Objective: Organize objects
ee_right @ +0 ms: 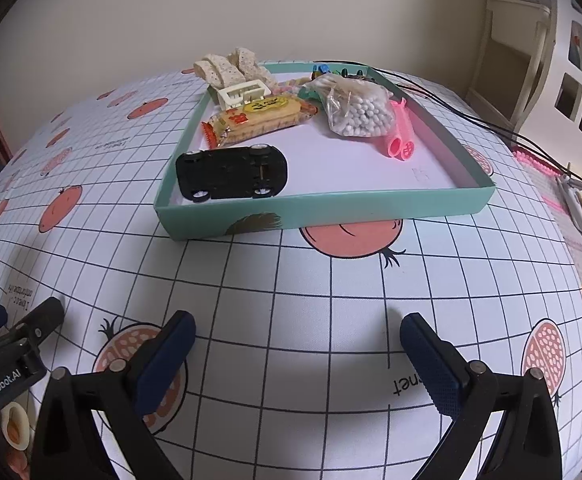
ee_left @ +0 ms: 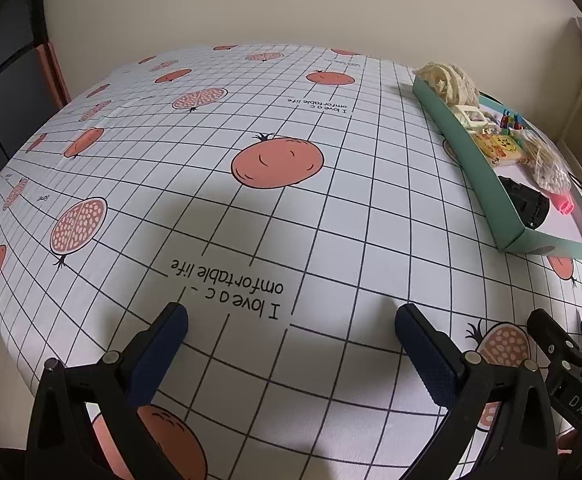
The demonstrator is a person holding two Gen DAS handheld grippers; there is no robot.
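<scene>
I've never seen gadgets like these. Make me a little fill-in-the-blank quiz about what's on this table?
1. The black toy car lies inside the ____ box.
2. The toy car rests with its ____ facing up.
3. Both the left gripper and right gripper are ____, holding nothing.
4. The pink rollers lie beside the bag of white ____.

Missing words: teal; underside; open; beads

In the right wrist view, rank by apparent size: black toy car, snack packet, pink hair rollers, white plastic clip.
1. Black toy car, though it lies nearest the camera.
2. Snack packet, close behind; the order is unsure.
3. White plastic clip and pink hair rollers look alike.
</scene>
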